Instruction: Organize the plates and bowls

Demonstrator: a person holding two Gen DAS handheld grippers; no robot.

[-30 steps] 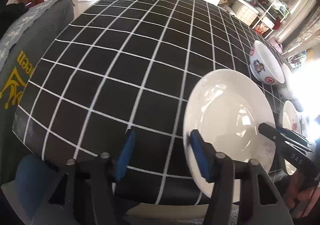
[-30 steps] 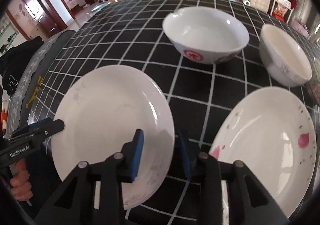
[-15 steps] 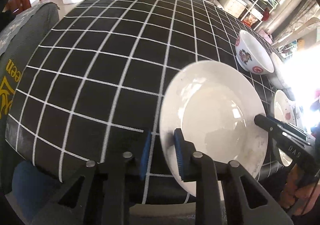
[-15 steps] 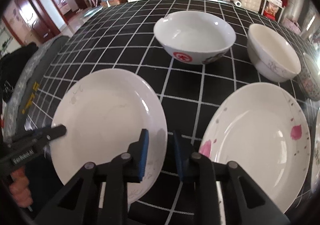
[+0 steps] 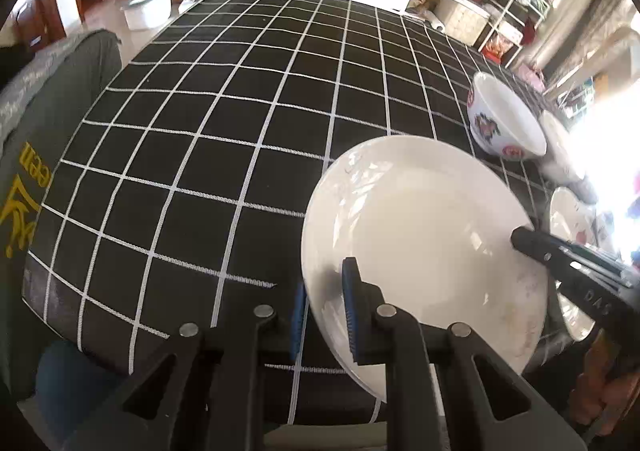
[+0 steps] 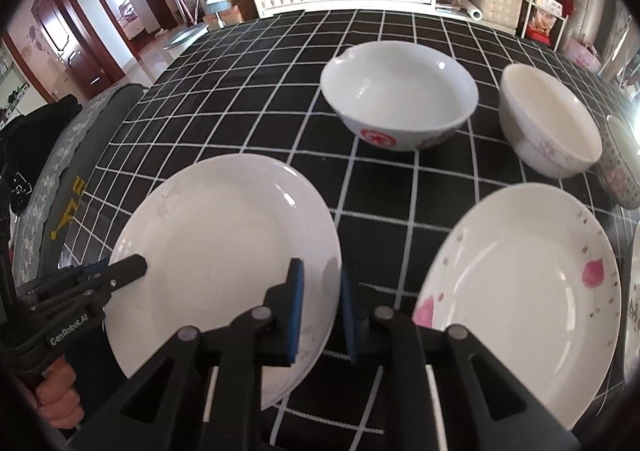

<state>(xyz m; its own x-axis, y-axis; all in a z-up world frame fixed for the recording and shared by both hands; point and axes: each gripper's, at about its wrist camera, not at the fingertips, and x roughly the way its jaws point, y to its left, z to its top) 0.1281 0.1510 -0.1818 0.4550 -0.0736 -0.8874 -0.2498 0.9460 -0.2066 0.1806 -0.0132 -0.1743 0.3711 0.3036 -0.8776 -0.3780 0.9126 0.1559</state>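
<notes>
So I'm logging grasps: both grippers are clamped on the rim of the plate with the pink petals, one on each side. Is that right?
Not quite. Both grippers are on the plain white plate, not the petal one. The right wrist view shows the right gripper closed on its right rim and the left gripper on its left rim. The plate with pink petals lies untouched beside it on the checked tablecloth.

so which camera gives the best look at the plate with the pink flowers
The right wrist view. There the flowered plate lies almost whole on the table, right of the plain plate, pink petals clear. In the left wrist view only a glare-washed sliver of it shows behind the right gripper.
</notes>
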